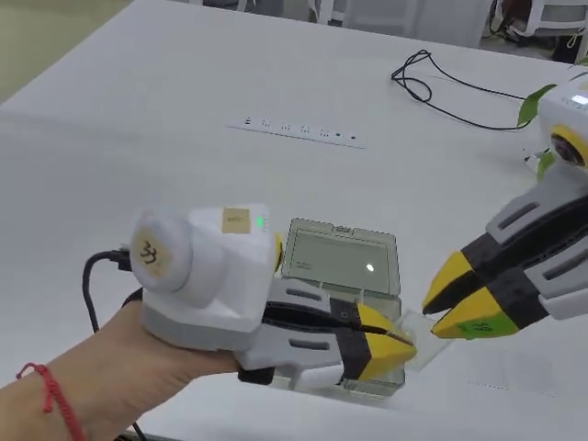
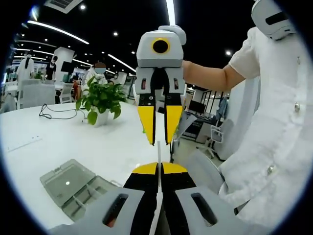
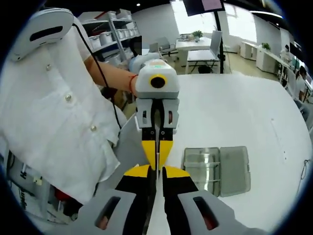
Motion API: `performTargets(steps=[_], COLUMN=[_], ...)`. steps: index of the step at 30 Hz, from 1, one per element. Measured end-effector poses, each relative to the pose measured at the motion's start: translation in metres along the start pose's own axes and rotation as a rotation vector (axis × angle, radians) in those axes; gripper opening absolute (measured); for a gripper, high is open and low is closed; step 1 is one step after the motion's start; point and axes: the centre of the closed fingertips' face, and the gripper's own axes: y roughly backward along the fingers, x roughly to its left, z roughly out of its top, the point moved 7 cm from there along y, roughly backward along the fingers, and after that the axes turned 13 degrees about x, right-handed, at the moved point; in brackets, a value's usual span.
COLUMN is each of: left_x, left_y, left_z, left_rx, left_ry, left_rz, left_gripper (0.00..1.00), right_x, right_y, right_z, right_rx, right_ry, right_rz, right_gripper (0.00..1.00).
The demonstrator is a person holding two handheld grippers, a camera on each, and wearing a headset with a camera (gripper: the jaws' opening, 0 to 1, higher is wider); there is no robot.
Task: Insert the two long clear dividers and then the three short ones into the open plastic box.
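Left gripper: held in the person's left hand, low over the desk's near edge; fingers closed on one end of a clear divider.
Right gripper: comes in from the right, tip to tip with the left gripper; fingers slightly apart, one on each side of the divider's far end. In the left gripper view a gap shows between each finger and the sheet.
Divider: thin clear sheet off the desk, bridging the two grippers just beside the box's right front corner; seen edge-on in both gripper views.
Box: clear plastic, on the desk with its lid swung open and away from the person; the left gripper partly covers its base.
Desk: white, carrying the box.
Power strip: white, lying well behind the box.
Cable: black, looped at the desk's far right.
Plant: green, potted, on the desk far from the box.
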Motion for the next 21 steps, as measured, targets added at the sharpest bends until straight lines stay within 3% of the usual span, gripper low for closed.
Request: performTargets(steps=[11,21], left_x=[0.0001,-0.0023], left_y=[0.0018,0.0028], left_z=[0.0034,0.0002], left_rx=[-0.032,-0.028], left_ry=[-0.007,-0.013], left_rz=[0.002,0.011], left_gripper=[0.00,0.00], right_x=[0.0001,0.0005], right_y=[-0.0051,-0.0083], right_z=[0.0024,0.0034], right_rx=[0.008,0.021], right_ry=[0.003,0.015], right_rz=[0.019,0.018], right_gripper=[0.04,0.03])
